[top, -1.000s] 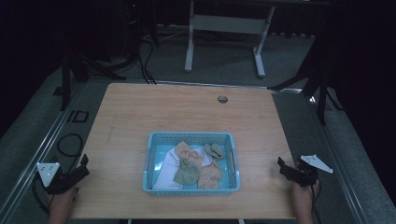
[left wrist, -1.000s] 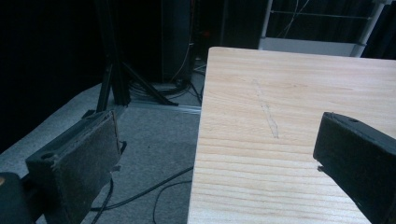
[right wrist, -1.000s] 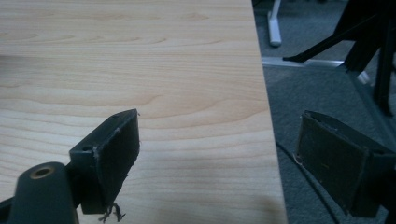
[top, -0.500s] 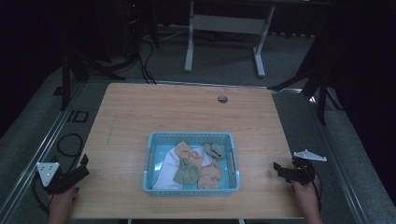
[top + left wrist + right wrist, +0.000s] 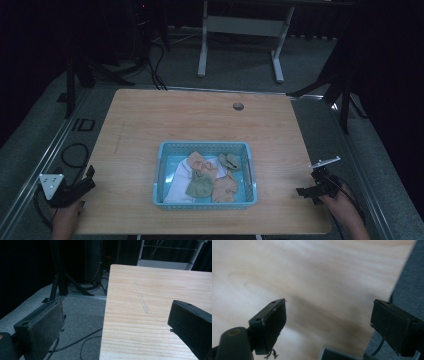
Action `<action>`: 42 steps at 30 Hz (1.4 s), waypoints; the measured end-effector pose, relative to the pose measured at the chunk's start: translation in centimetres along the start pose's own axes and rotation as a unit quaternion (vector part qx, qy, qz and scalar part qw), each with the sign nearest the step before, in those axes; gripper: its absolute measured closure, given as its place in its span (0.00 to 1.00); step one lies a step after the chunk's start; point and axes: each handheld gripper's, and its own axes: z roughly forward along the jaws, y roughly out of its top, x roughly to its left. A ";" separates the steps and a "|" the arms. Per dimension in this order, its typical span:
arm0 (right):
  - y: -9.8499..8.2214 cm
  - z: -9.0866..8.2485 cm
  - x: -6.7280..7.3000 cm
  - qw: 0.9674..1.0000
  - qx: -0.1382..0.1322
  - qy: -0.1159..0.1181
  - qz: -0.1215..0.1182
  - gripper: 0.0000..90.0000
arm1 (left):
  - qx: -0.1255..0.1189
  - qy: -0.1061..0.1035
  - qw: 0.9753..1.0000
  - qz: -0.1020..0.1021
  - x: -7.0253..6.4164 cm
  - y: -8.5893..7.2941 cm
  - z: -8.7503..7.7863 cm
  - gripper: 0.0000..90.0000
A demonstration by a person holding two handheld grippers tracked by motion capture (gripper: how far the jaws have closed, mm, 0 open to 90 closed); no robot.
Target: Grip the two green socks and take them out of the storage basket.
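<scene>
A blue mesh basket (image 5: 205, 144) sits on the wooden table (image 5: 200, 115) near its front edge. Inside lie several cloth pieces: a white one (image 5: 176, 182), an olive one (image 5: 200, 185), beige ones (image 5: 225, 189) and a small olive one (image 5: 230, 161). My left gripper (image 5: 91, 177) is held at the table's front left corner, open and empty; its jaws straddle the table's left edge (image 5: 106, 315). My right gripper (image 5: 306, 184) hovers low over the front right corner, open and empty, with bare wood (image 5: 312, 277) under its jaws.
A round cable hole (image 5: 238, 106) is in the table's far side. Grey carpet (image 5: 80, 315) with a black cable (image 5: 75, 155) lies left of the table. Black tripod legs (image 5: 58, 282) stand at the left, and a white metal frame (image 5: 240, 25) stands behind the table.
My right gripper has shifted a little left, in over the table's right edge, and turned slightly. The left gripper and the basket have not moved.
</scene>
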 end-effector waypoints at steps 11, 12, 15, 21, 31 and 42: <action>0.3 -0.3 0.6 0.993 0.083 0.022 -0.082 0.15 | 0.000 -0.003 1.000 -0.003 0.0 0.0 0.0 0.01; 0.5 -0.4 0.8 0.990 0.093 0.028 -0.104 0.16 | -0.001 -0.009 1.000 -0.006 0.1 0.0 0.0 0.01; 0.7 -0.6 1.0 0.987 0.099 0.035 -0.120 0.16 | 0.000 -0.010 1.000 -0.005 0.1 0.0 0.0 0.01; 1.5 -1.0 2.0 0.972 0.137 0.052 -0.185 0.16 | 0.000 -0.011 1.000 -0.004 0.1 0.0 0.0 0.01; 2.3 -1.8 4.0 0.950 0.150 0.067 -0.266 0.17 | 0.002 -0.011 1.000 -0.004 0.1 0.0 0.0 0.01; 4.5 -3.3 7.0 0.929 0.150 0.083 -0.328 0.17 | 0.003 -0.012 1.000 -0.003 0.1 0.0 0.0 0.01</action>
